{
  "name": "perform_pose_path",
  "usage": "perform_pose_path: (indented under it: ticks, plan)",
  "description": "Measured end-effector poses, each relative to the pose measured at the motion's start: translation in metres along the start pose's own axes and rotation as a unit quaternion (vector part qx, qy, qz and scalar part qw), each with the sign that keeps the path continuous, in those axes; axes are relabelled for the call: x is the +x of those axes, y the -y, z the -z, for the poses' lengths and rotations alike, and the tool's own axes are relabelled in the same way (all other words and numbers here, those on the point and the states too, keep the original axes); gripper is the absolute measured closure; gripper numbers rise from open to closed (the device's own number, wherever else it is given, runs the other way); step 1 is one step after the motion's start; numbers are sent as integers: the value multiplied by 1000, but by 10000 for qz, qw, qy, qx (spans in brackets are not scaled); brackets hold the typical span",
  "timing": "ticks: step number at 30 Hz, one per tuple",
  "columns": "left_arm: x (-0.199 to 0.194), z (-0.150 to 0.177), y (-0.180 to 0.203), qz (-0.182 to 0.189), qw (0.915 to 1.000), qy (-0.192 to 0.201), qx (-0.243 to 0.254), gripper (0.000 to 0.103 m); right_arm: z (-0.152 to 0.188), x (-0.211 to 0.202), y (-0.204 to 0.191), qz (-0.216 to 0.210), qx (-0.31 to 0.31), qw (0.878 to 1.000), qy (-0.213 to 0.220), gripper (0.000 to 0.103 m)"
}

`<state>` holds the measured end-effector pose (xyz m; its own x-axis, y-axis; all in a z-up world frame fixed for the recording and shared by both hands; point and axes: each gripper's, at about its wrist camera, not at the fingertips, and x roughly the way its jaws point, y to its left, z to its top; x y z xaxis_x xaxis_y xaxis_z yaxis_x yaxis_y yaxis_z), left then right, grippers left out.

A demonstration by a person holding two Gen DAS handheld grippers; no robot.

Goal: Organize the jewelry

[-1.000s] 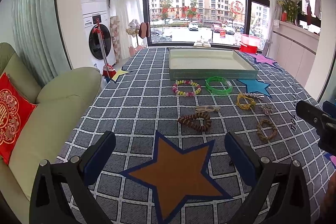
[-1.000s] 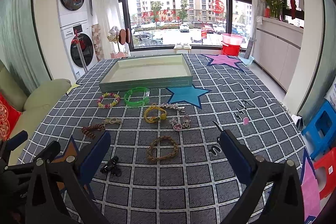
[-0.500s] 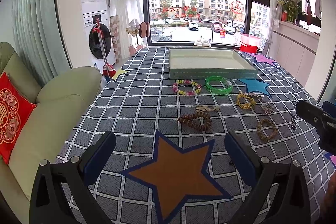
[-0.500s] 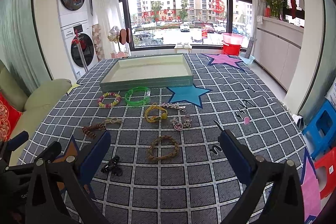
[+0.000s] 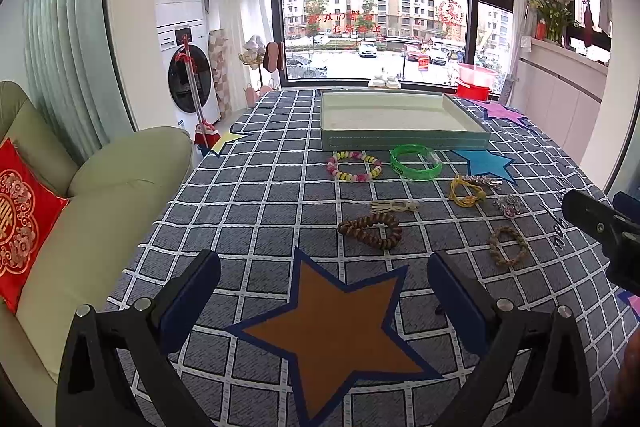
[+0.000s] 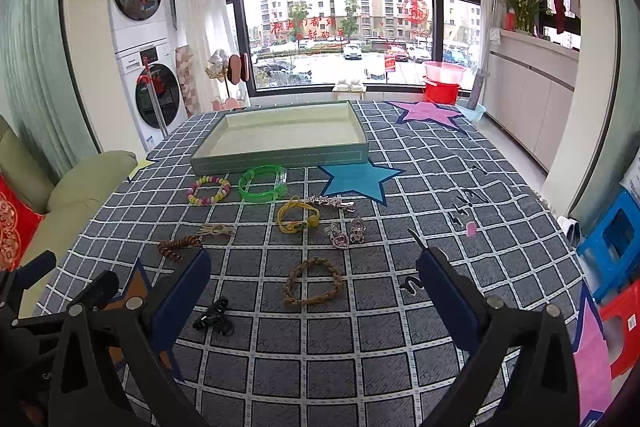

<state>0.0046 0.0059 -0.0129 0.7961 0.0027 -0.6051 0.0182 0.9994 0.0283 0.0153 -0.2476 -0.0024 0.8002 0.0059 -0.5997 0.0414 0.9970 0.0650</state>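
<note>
1. The jewelry lies scattered on a grey checked cloth, in front of a shallow green tray that stands at the far side, near the window; none of the pieces is inside it.
2. Just before the tray's near wall sit a pastel bead bracelet and a clear green bangle, side by side.
3. Nearer the cameras come a yellow cord bracelet with a silver hair clip touching its far side, a pair of pink heart pieces, a brown bead bracelet and a braided tan bracelet.
4. The left gripper hangs over an orange star patch, jaws spread wide and holding nothing.
5. The right gripper is likewise wide apart and empty, with the braided tan bracelet lying between its fingers in the view.
6. Only the right wrist view shows a black claw clip beside its left finger, a small dark squiggle-shaped piece by its right finger, and a few small items farther right, too small to name.
7. Only the left wrist view shows the brown bead bracelet whole; the right one hides part of it behind a finger.
</note>
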Motion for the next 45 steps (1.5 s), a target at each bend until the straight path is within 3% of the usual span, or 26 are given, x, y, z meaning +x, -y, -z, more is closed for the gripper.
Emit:
perform_pose_path:
  ticks: [28,39,45]
  plan:
    - [6,2,6,45,9999,-110,41,0,4,-2,-3,-2,56,10000,-64,0]
    - [16,-1,3,78,9994,-322,71,0,3,7,9,19,174,9996,-235,0]
    - [34,-8,0,265,9973,-676,74,0,2,21,21,160,268,9980,-541,0]
